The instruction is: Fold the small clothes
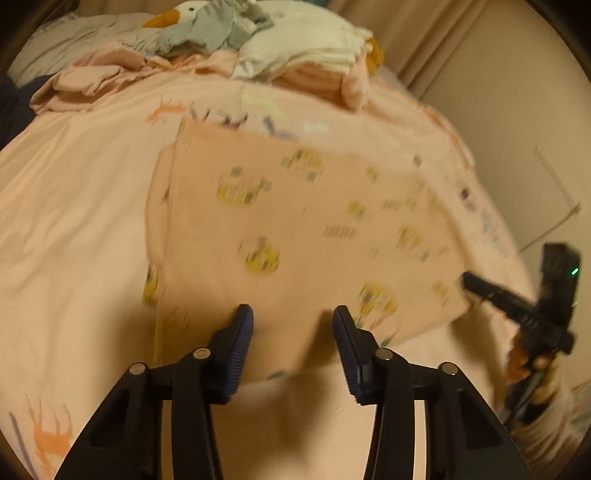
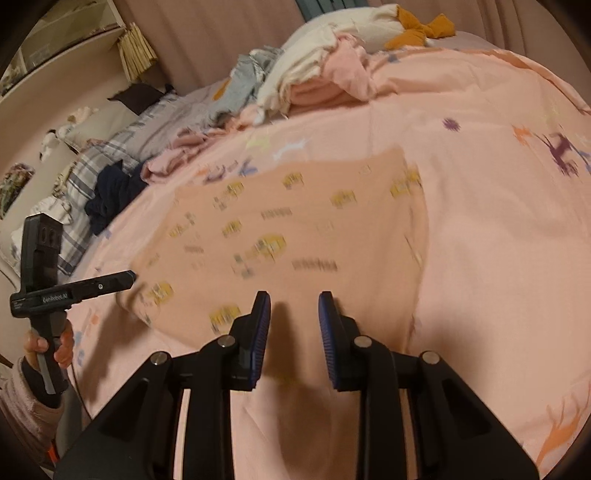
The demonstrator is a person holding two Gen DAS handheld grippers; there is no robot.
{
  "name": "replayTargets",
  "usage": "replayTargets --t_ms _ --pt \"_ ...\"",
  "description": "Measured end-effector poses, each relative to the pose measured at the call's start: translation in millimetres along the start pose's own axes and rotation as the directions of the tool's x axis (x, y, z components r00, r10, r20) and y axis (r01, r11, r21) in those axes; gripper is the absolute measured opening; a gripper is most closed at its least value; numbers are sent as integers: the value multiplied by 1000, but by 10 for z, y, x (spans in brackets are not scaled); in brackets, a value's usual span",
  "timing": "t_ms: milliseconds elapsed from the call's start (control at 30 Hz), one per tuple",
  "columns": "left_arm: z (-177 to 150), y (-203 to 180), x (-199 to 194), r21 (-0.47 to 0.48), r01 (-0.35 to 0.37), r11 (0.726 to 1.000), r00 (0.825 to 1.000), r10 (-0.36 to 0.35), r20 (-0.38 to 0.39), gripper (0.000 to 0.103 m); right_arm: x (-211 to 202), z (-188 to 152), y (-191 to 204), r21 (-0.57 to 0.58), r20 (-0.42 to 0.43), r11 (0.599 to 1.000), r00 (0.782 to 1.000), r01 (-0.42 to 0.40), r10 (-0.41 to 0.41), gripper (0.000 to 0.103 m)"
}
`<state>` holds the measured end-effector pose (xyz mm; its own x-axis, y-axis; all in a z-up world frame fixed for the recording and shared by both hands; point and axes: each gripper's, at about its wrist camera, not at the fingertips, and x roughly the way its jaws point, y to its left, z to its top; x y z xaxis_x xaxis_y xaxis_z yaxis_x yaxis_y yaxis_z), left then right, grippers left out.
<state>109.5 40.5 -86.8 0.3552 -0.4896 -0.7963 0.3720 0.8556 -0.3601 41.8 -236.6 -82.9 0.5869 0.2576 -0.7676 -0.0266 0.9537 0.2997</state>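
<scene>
A peach garment [image 1: 295, 221] [image 2: 295, 229] printed with small yellow figures lies flat on a pink bed sheet [image 1: 74, 221] [image 2: 498, 221]; both views are blurred. My left gripper [image 1: 293, 321] hovers over the garment's near edge, jaws apart with nothing pinched between the blue pads. My right gripper [image 2: 293, 306] stands over the near edge too, with a narrower gap that is empty. From the left wrist view the right gripper [image 1: 467, 280] has its tip at the garment's right corner. From the right wrist view the left gripper [image 2: 131, 275] has its tip at the left corner.
A heap of pink, white and grey clothes [image 1: 295, 55] [image 2: 314, 74] lies at the far side of the bed with a plush goose [image 1: 184, 14]. A dark navy garment [image 2: 110, 195] and a plaid pillow [image 2: 85, 173] sit at the left. A shelf [image 2: 55, 55] stands behind.
</scene>
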Motion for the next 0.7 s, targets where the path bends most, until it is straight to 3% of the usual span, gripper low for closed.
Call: replayTargets --t_ms 133,433,500,567,700 --pt "-180 47 0 9 3 1000 1000 -3 7 44 47 -209 -69 8 -34 999 999 39 -39 22" --pt "-370 212 -216 -129 73 989 997 -75 -15 45 -148 -357 -73 53 -14 998 1000 21 -20 25" --pt "-429 218 -292 -143 63 988 998 -65 -13 45 -219 -399 -69 73 -4 997 1000 17 -16 29" --pt "-489 227 -373 -152 39 988 999 -39 0 45 -282 -457 -60 91 11 996 1000 24 -25 48" --pt "-570 304 -460 -202 30 979 1000 -27 17 47 -385 -533 -20 122 43 992 999 23 -28 51"
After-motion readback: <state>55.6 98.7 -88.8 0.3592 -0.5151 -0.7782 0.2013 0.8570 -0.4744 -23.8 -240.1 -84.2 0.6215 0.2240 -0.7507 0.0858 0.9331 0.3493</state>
